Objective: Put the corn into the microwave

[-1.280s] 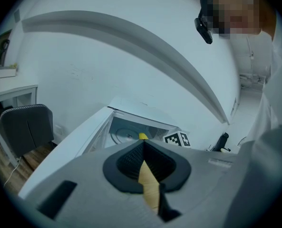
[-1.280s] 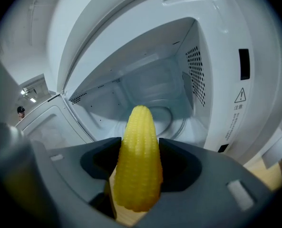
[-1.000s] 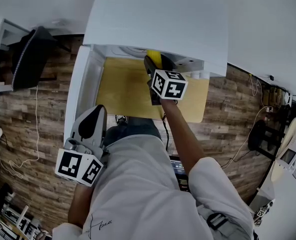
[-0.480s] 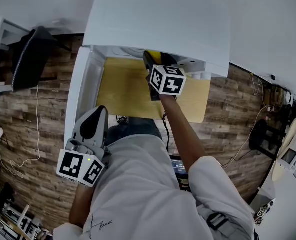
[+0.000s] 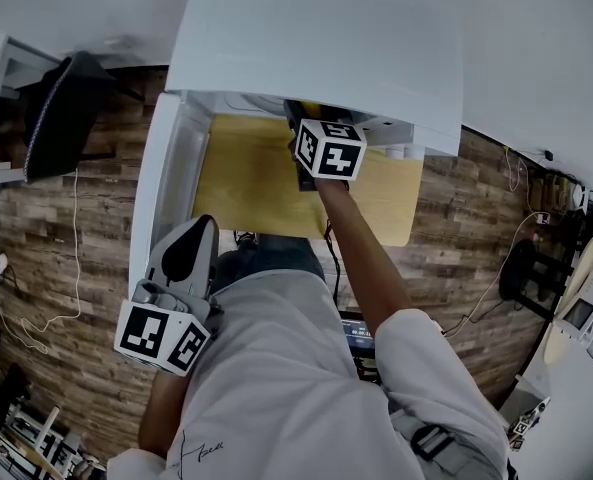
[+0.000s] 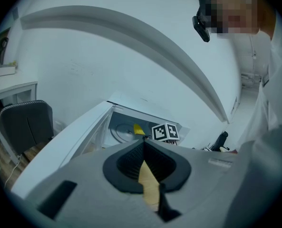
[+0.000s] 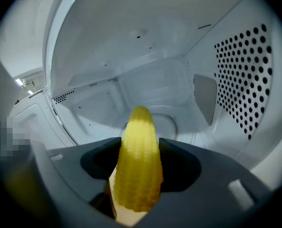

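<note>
A yellow corn cob [image 7: 138,160] stands upright between the jaws of my right gripper [image 7: 140,144], which is shut on it. The cob and the jaw tips are inside the white microwave [image 5: 316,48], above its round glass turntable [image 7: 173,123]. In the head view, the right gripper [image 5: 302,110] reaches under the microwave's top edge, which hides nearly all of the corn. From the left gripper view the corn [image 6: 138,128] shows in the cavity opening. My left gripper [image 5: 189,232] hangs low by the person's left hip, shut with nothing in it.
The microwave door [image 5: 161,183] stands open at the left. A pale wooden tabletop [image 5: 246,178] lies in front of the microwave. The cavity's right wall [image 7: 245,80] is perforated. A black chair [image 5: 61,113] stands on the wood floor at the far left.
My right gripper has carried the corn a little further into the microwave, so less of the cob shows in the head view. The left gripper has stayed put.
</note>
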Demonstrator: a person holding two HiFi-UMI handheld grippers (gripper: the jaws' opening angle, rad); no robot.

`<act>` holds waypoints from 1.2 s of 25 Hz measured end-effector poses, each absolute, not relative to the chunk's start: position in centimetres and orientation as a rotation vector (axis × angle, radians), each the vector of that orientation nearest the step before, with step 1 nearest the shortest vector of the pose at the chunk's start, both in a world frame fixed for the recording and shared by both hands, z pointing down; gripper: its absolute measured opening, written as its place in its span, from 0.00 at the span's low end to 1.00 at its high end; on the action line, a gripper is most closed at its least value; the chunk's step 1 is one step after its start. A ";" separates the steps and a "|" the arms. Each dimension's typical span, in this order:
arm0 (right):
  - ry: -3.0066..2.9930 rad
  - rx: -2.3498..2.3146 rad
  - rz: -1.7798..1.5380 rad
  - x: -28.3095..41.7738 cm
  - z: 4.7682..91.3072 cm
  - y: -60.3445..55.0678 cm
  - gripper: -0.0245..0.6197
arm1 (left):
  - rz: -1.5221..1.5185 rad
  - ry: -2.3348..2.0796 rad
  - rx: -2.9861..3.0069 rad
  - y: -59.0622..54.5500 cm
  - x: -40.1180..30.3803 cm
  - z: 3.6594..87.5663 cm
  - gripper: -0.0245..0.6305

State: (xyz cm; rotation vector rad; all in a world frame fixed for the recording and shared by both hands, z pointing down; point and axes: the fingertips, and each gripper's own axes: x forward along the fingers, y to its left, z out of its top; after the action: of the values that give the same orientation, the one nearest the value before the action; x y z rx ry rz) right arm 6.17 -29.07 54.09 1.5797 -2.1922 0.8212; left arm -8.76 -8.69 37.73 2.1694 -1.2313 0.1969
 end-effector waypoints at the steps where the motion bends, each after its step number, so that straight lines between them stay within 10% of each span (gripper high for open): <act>1: -2.188 1.584 0.814 6.2 54.2 -29.2 0.45 | 0.199 -1.234 2.166 -8.7 -8.9 37.8 0.02; 30: -2.116 1.571 0.589 5.0 55.7 -32.5 0.45 | 0.235 -1.216 2.136 -8.6 -8.6 39.0 0.02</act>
State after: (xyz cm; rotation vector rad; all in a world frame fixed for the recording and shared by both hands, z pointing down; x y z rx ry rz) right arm 4.98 -32.51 55.70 1.5710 -2.1159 0.5891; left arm -8.56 -8.62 39.01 2.1360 -1.2160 0.2351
